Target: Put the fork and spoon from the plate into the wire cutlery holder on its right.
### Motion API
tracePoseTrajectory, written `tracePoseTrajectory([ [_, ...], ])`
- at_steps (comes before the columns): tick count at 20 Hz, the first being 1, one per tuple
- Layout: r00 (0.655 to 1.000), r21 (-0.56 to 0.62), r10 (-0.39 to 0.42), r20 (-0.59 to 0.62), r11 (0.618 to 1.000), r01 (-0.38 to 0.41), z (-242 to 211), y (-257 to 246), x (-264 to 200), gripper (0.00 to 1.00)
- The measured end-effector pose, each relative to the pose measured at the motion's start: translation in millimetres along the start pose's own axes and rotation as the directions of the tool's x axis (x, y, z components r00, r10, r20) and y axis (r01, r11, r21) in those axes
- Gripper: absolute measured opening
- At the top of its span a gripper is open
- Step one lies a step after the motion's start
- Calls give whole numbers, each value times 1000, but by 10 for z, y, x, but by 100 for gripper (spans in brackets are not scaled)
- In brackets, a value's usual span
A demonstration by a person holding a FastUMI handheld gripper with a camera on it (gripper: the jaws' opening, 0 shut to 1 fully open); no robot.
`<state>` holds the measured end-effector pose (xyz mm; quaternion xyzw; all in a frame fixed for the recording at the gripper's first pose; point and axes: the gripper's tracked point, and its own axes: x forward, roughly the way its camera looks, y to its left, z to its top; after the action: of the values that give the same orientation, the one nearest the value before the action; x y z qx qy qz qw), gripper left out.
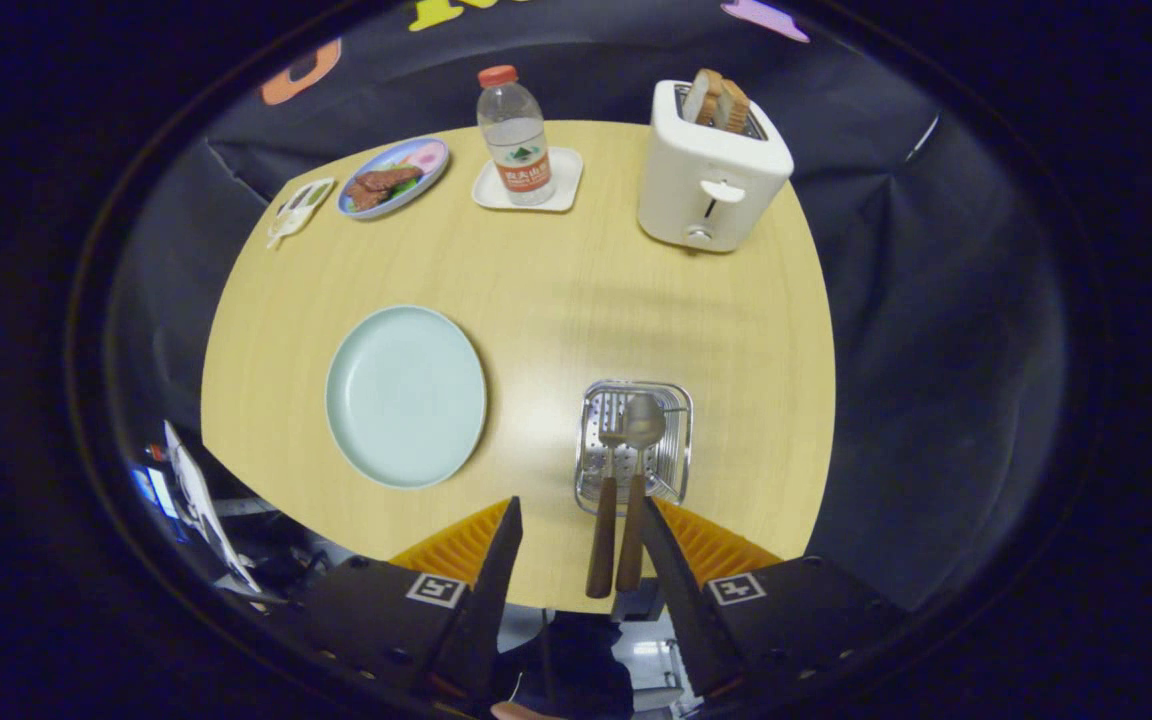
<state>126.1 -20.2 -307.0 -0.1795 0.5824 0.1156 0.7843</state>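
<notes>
The gripper (576, 520) has two fingers (496, 560), and they are spread wide apart with nothing pinched between them. Each finger block has one small square tag with a black and white pattern on it.

Between the fingers, closer to the right one, stick up two brown handles that look like wood. One belongs to the fork (604, 520) and one to the spoon (636, 480). They lie side by side, almost touching. Their shiny metal ends rest inside the wire cutlery holder (676, 440), which is just ahead of the fingers. It is a silver box with rounded corners, thin wires on the sides and tiny holes in the bottom.

To the left of the holder sits one round, smooth, pale blue plate (406, 396). Both stand on a light wood table (576, 290) with a fine grain.

Farther away there is one white toaster (711, 170) with two slices of bread (716, 100) poking out. Left of it, one clear water bottle (516, 135) with a red cap stands on a small white square tray (561, 185). Its label is red and white with a green mark, but the writing is too small to read. Next comes one small plate with brown food (392, 178), and one little white dish (298, 208) at the table's edge.
</notes>
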Motion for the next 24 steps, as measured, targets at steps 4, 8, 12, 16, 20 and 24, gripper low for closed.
tracePoseTrajectory([
  [4, 996, 4, 0, 89, 1000, 0, 25, 237, -41, 90],
  [8, 985, 30, -27, 172, 999, 23, 39, 462, -65, 99],
  [12, 935, 67, -102, 340, 994, 84, 180, 677, -253, 98],
  [16, 849, 121, -162, 502, 986, 116, 338, 867, -671, 97],
  [20, 688, 181, -223, 691, 974, 134, 581, 1002, -1163, 97],
  [24, 532, 193, -195, 824, 979, 61, 669, 1279, -1600, 96],
])
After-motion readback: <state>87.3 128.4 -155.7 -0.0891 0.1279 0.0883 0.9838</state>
